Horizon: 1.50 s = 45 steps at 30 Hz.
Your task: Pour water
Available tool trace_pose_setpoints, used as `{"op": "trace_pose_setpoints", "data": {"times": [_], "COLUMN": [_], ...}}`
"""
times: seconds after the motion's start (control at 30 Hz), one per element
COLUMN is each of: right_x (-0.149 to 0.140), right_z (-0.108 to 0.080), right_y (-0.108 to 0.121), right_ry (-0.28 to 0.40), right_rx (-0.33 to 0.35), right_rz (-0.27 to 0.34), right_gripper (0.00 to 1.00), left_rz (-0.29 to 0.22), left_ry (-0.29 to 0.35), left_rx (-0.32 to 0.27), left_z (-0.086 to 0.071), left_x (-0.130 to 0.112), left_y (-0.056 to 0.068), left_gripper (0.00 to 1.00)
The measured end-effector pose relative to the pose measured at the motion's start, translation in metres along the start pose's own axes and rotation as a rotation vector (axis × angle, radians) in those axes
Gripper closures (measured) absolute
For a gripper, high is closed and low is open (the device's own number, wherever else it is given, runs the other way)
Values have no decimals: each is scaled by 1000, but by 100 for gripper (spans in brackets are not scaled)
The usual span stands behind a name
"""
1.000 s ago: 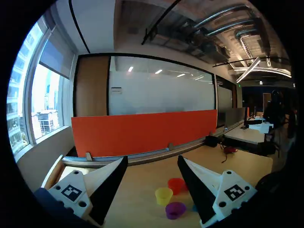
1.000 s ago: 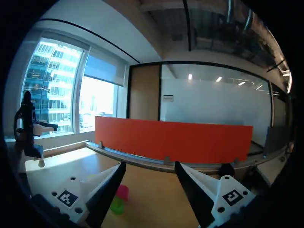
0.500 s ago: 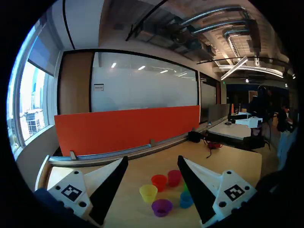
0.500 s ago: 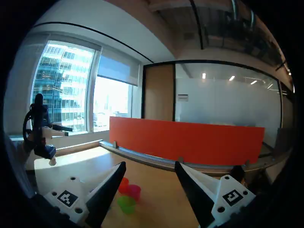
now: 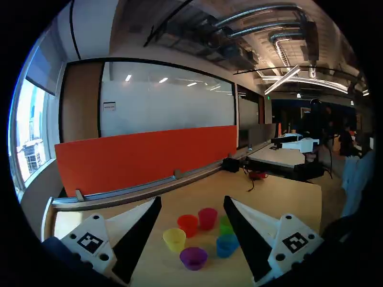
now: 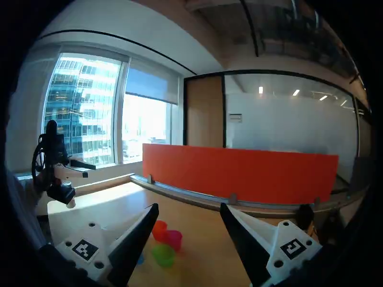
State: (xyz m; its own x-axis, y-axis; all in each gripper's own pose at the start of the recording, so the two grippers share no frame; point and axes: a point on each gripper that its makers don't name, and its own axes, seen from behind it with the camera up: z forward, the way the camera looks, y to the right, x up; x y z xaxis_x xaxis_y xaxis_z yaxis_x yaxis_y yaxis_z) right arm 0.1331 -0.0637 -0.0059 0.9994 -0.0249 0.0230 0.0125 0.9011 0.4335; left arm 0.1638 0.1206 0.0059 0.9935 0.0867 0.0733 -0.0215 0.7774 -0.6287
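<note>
My left gripper [image 5: 191, 198] and right gripper [image 6: 188, 205] both gape wide, empty. Six coloured plastic cups [image 5: 193, 257] cluster on the wooden desk [image 5: 287, 201] ahead. I see a square black-and-white marker [image 5: 90, 242] on the fingers; the wall sign [image 5: 108, 106] is too small to read.

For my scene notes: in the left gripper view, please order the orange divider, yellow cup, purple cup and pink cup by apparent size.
1. orange divider
2. purple cup and yellow cup: alike; purple is nearer, so unranked
3. pink cup: looks smallest, but stands farther away
</note>
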Motion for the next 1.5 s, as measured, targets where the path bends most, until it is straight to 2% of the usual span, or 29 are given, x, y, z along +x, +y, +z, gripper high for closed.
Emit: {"op": "trace_pose_setpoints", "data": {"times": [0.37,0.67,0.97,1.27,1.5], "right_x": [-8,-20,-34,-46,-54], "right_z": [7,15,21,24,29], "right_y": [-14,-23,-24,-23,-24], "right_ry": [-37,-66,-88,-105,-124], "right_rx": [48,82,105,118,123], "right_rz": [-36,-61,-62,-65,-70], "right_gripper": [1,1,1,1,1], "left_rz": [29,83,124,180,191], "left_ry": [-79,-162,-253,-334,-388], "left_rx": [-78,-138,-209,-269,-304], "left_z": [8,21,36,46,54], "left_x": [-29,-63,-94,-122,-146], "left_y": [22,47,66,79,86], "left_gripper": [3,3,3,3,3]}}
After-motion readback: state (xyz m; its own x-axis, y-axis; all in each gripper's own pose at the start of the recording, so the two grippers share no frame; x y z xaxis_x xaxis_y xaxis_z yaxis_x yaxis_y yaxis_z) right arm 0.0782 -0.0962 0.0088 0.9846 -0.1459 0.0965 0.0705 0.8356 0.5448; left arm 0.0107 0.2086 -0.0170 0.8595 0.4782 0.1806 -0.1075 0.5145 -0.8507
